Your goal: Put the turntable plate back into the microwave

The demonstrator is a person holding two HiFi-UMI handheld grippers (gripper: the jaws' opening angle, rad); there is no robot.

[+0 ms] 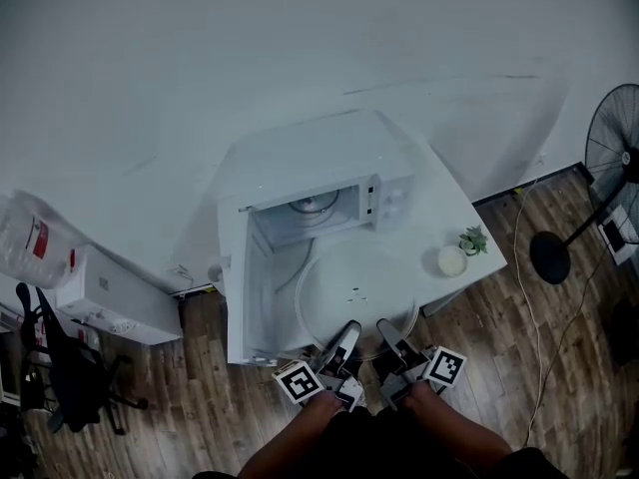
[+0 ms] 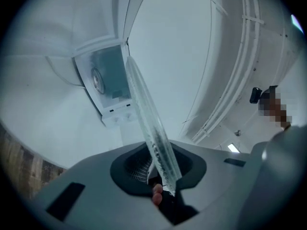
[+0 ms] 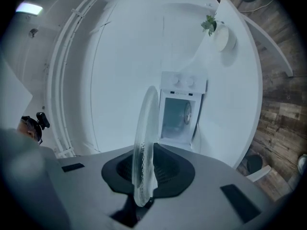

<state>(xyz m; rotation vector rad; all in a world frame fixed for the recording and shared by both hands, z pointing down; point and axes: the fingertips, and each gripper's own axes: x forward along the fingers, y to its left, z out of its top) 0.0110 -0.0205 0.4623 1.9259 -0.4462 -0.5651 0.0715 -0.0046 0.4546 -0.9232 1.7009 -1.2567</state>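
Carrying step: left gripper (image 1: pixel 337 355) and right gripper (image 1: pixel 401 355) both clamp the turntable plate (image 1: pixel 354 289) by its near rim above the tabletop's (image 1: pixel 454 223) front edge. Next, slide it level into the microwave (image 1: pixel 319 178) (door open).

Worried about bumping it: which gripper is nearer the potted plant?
Right. The right gripper clamps the near rim of the turntable plate, down-left of the potted plant; the left gripper clamps it farther left, by the microwave door.

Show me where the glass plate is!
In the head view, the turntable plate hangs just in front of the open microwave, above the white table, its near edge pinched by the left gripper and right gripper.
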